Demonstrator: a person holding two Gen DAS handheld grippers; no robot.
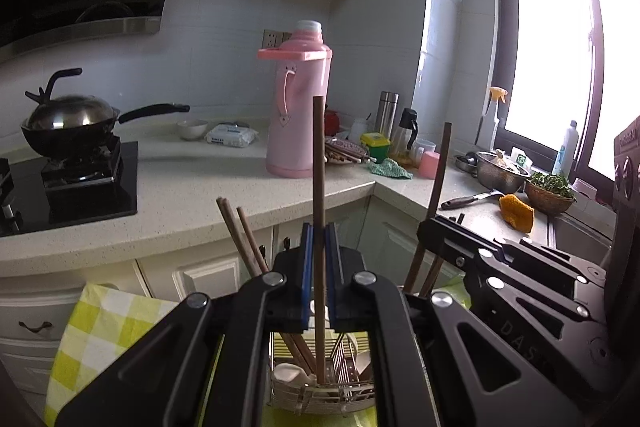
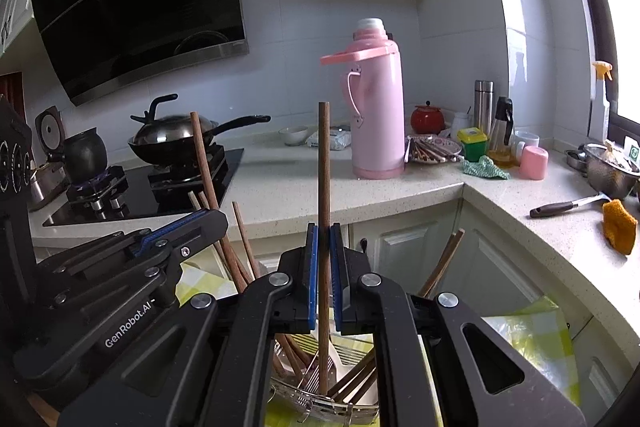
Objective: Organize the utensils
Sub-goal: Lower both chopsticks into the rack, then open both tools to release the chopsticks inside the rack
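- The left gripper (image 1: 319, 267) is pinching one slim brown wooden chopstick (image 1: 319, 167) upright between its blue-padded fingers (image 1: 306, 267), low on the shaft.
- The right gripper (image 2: 325, 275) is clamping a second brown chopstick (image 2: 324, 187) the same way.
- Both sticks are hanging over the wire utensil basket (image 1: 320, 393) on the near yellow checked cloth (image 1: 100, 327).
- The sticks are likely light, stiff and smooth; gripping mid-shaft should limit swivelling.
- The fingers are hiding most of the basket, so its compartments are unclear.

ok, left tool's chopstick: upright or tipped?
Upright. The chopstick stands near vertical between the shut left tool pads, its lower end inside the wire caddy.
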